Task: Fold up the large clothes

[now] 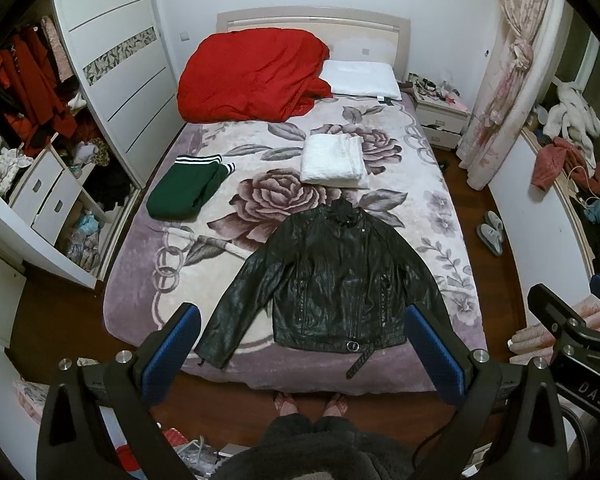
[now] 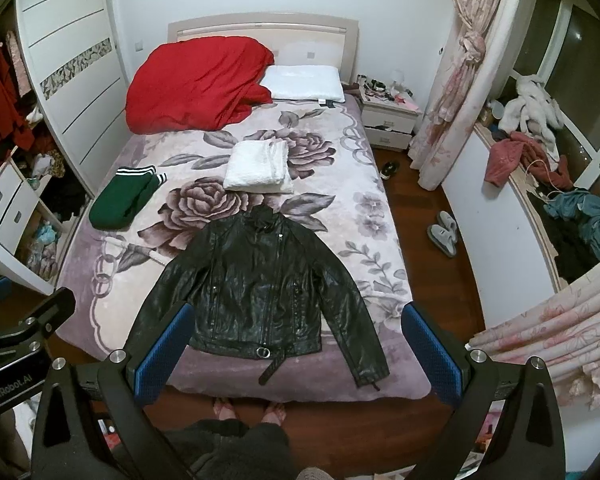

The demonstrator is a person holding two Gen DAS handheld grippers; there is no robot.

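Black leather jacket (image 1: 332, 280), glossy and creased, lies flat, front up, sleeves spread, at the foot of the bed (image 1: 140, 288) on a plush floral blanket; belt buckle at hem. Left tool (image 1: 304, 356) and right tool (image 2: 300, 356) are held above, blue-padded jaws wide apart, empty.

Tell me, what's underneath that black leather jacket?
The black leather jacket lies spread flat on the floral blanket covering the bed. Whatever pattern sits directly beneath it is hidden.
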